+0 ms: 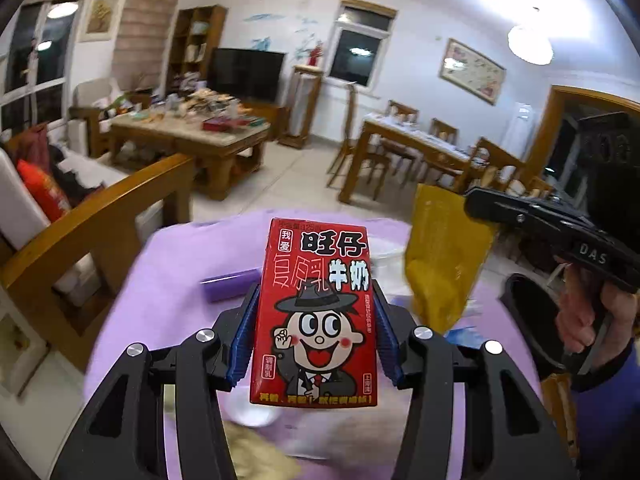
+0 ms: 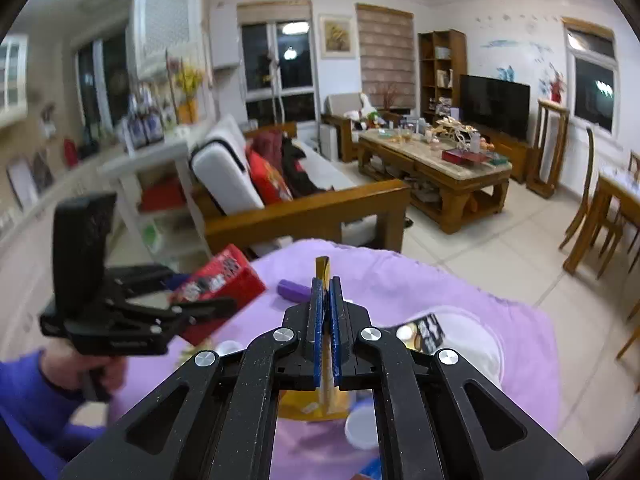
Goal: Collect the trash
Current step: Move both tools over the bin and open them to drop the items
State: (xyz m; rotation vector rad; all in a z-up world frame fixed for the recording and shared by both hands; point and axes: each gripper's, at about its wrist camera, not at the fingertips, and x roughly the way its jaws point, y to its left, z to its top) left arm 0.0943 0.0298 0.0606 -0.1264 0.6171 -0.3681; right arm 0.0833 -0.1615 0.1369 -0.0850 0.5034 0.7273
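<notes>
A red milk carton (image 1: 316, 312) with a cartoon face stands upright between the blue pads of my left gripper (image 1: 316, 292), which is shut on its two sides above the purple-covered table (image 1: 168, 280). My right gripper (image 2: 327, 280) is shut on a thin yellow wrapper (image 2: 322, 266), whose top edge sticks out above the pads and whose lower part hangs below them. The left wrist view shows the yellow wrapper (image 1: 440, 256) dangling from the right gripper (image 1: 476, 202), held by a hand. In the right wrist view the red carton (image 2: 224, 280) sits tilted in the left gripper (image 2: 200, 296).
On the purple cloth (image 2: 500, 320) lie a small purple block (image 2: 294, 290), a printed packet (image 2: 430, 330) on something white, and a white round lid (image 2: 362, 426). A wooden sofa arm (image 2: 312, 208) stands just beyond the table. Dining chairs (image 1: 360, 152) are to the right.
</notes>
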